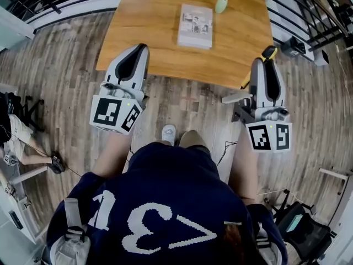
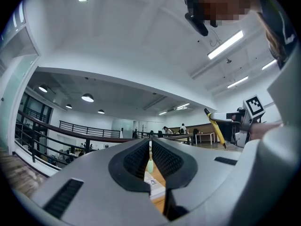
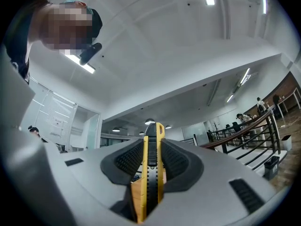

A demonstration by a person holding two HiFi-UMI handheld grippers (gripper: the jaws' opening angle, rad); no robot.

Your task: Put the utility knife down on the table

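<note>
Left gripper [image 1: 138, 51] is closed on nothing. Its own view shows the two pads drawn to a thin slit with only the room beyond. In the head view it hangs over the near left edge of the table [image 1: 143, 43], with its nose tilted upward, since its camera takes in mostly ceiling.

On the table, a booklet [image 1: 196, 25] lies flat near the middle. A small pale green object [image 1: 221, 4] stands just beyond the booklet's far right corner. The near half of the tabletop is bare wood.

Right gripper [image 1: 268, 57] is clamped on the utility knife [image 3: 151, 173]. The yellow-and-black body runs lengthwise between the pads and sticks out past their tips. In the head view the knife hangs at the near right corner of the table, partly over the plank floor [image 1: 187, 101]. It is not touching the wood. This gripper also points upward.

Findings on risk:
- Placement is judged not yet begun, and the knife is in the air at the table's edge.
- Opening the jaws here would probably send the knife onto the corner or past it to the floor, near the person's feet.
- The knife needs to go further in over the bare wood and be lowered before the jaws let go.
- With the nose raised, a release would let the knife slide or tip out rather than lie down.
- I cannot tell whether the blade is out, so the tip should not be pushed into the tabletop.
</note>
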